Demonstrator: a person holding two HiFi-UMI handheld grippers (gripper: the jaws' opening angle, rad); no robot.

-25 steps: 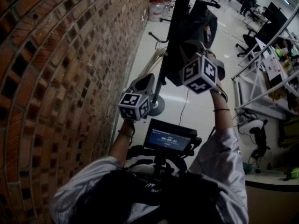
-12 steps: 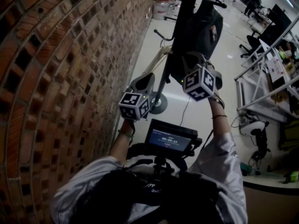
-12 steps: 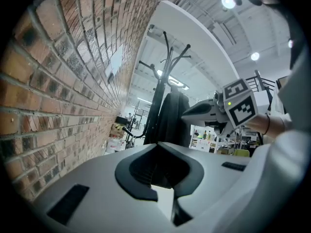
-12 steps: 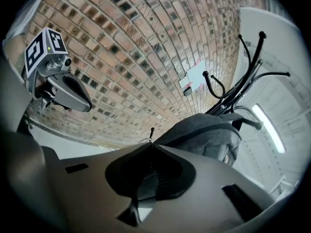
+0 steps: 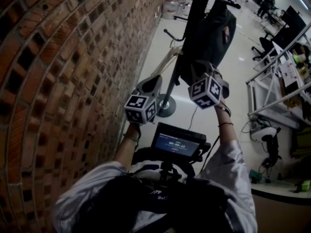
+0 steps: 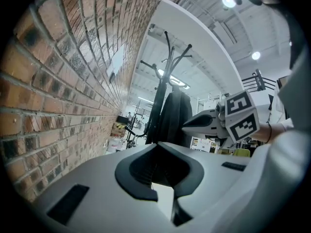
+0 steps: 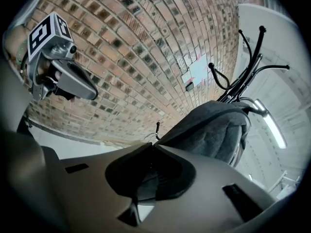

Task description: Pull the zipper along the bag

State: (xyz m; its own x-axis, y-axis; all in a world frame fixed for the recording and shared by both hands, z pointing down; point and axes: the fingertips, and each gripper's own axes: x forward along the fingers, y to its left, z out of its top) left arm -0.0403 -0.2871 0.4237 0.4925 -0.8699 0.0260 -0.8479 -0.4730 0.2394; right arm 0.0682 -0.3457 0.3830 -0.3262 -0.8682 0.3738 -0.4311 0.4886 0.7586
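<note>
A dark grey bag hangs from a black coat rack beside the brick wall. It also shows in the left gripper view as the bag, and fills the right of the right gripper view as the bag. No zipper pull can be made out. My right gripper is held up just below the bag's lower edge, its jaws shut with nothing between them. My left gripper sits lower and to the left, near the pole, also shut and empty.
The brick wall runs close along my left. The rack's round base stands on the pale floor. A small monitor sits on my chest rig. Metal-framed tables and office chairs stand to the right, water bottles at the back.
My right gripper has come down and back toward me, a little away from the bag. The left gripper has stayed where it was. Both remain shut.
</note>
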